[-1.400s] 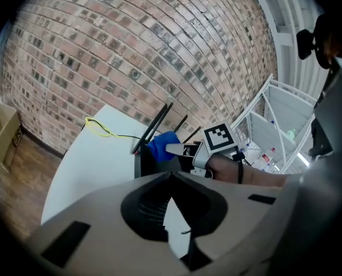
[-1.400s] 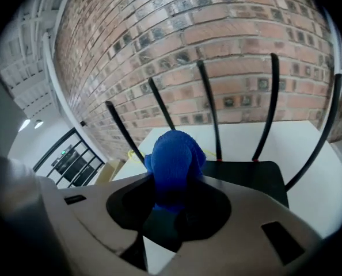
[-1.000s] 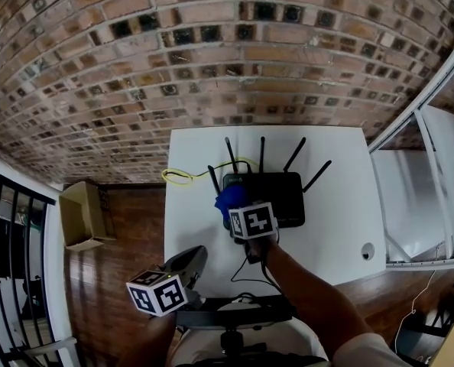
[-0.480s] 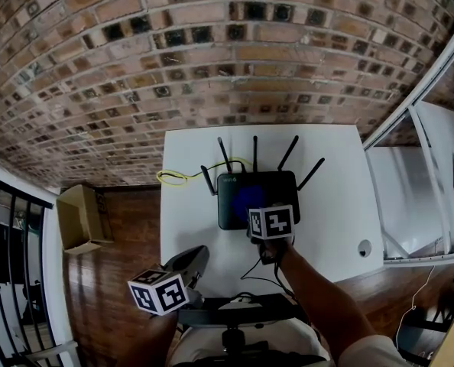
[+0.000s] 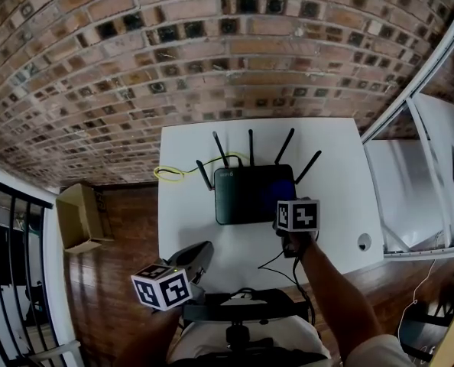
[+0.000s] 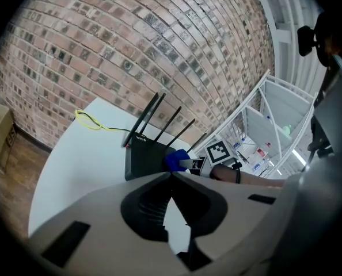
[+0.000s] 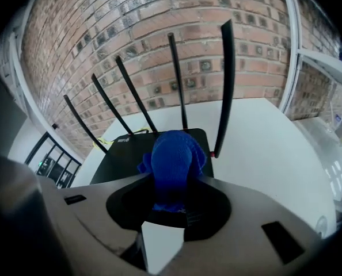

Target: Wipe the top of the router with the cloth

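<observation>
The black router (image 5: 250, 193) with several upright antennas stands at the back of the white table (image 5: 334, 174). My right gripper (image 5: 290, 209) is over the router's front right corner, shut on a bunched blue cloth (image 7: 174, 160) that rests against the router (image 7: 125, 154) top. In the left gripper view the router (image 6: 143, 157), the cloth (image 6: 175, 158) and the right gripper's marker cube (image 6: 217, 152) all show ahead. My left gripper (image 5: 199, 251) hangs at the table's front left edge, shut with nothing between its jaws.
A yellow cable (image 5: 170, 174) loops behind the router on the left. A thin black cable (image 5: 269, 264) trails off the table's front edge. A round hole (image 5: 362, 241) marks the table's right front. A cardboard box (image 5: 78, 216) sits on the wood floor at left; brick wall behind.
My right gripper has swept the blue cloth across the router's top from its left side to its front right corner. The left gripper has stayed where it was.
</observation>
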Tool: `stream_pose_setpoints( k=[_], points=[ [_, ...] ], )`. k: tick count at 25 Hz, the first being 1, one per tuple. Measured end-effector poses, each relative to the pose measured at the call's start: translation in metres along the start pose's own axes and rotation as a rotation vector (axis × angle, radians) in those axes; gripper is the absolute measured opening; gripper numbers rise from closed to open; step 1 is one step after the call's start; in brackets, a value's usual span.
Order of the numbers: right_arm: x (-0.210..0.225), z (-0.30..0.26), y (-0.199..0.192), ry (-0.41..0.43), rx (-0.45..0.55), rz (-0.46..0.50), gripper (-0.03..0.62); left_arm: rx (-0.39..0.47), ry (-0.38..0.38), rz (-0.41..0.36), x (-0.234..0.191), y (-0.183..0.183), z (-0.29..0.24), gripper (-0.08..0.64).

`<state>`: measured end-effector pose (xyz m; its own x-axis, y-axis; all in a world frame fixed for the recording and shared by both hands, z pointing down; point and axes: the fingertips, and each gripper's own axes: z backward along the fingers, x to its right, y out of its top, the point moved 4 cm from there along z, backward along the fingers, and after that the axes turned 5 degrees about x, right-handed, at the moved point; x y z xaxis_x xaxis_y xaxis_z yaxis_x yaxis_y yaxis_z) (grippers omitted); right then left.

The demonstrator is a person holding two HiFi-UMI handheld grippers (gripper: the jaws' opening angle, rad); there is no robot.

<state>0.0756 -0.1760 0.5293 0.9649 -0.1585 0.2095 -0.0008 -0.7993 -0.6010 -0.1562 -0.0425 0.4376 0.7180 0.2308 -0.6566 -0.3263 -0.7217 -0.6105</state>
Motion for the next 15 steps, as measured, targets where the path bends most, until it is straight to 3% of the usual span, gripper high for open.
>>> stream_pose_setpoints(
  k=[9,15],
  points=[
    [0.063,0.021,-0.009,-0.168,0.000,0.001,0.135,-0.013,-0.003,-0.008,-0.001,-0.001,-0.001,0.031],
    [0.078,0.036,-0.009,-0.210,0.039,-0.040,0.135,-0.021,-0.011,-0.008,-0.001,-0.002,-0.001,0.031]
  ],
)
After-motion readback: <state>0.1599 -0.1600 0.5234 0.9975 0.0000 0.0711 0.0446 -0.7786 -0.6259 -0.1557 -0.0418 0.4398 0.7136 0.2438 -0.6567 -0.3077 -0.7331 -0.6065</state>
